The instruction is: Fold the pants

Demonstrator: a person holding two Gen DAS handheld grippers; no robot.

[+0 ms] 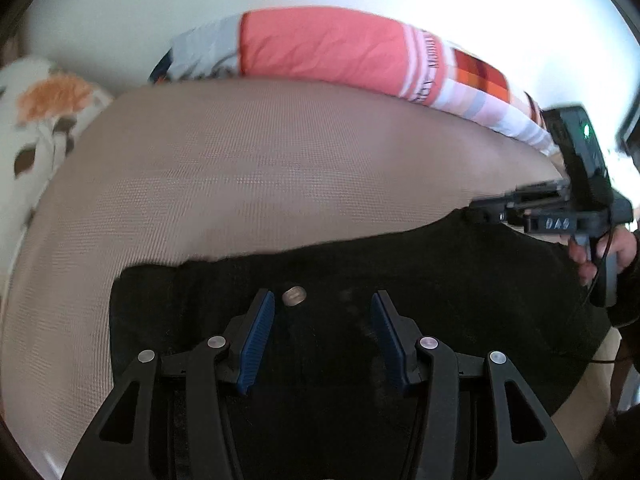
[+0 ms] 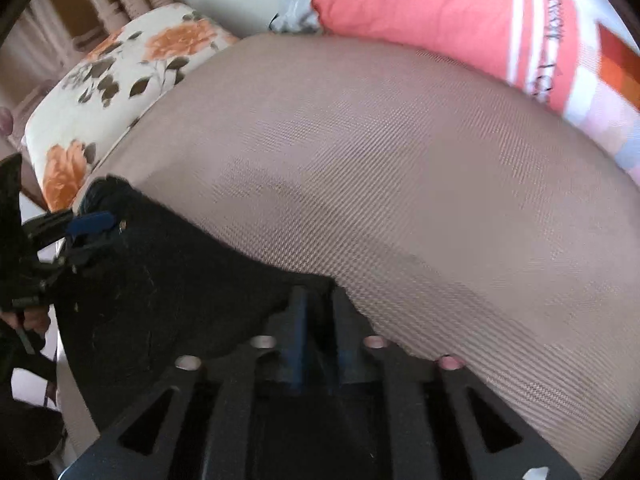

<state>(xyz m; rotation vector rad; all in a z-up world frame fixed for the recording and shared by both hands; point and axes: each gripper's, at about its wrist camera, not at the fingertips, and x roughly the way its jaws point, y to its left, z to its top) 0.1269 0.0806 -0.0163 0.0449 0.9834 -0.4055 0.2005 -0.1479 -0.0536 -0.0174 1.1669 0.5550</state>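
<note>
Black pants [image 1: 360,272] were spread on a bed covered with a taupe mesh sheet [image 1: 260,168]. The left gripper [image 1: 322,320] was held above the waistband beside a metal button [image 1: 293,295], its blue-padded fingers [image 1: 260,336] spread apart and holding nothing. The right gripper [image 2: 318,320] was seen with its fingers clenched on the far edge of the pants. A coral quilt [image 2: 420,8] and a floral pillow [image 2: 120,80] were seen beyond the sheet.
</note>
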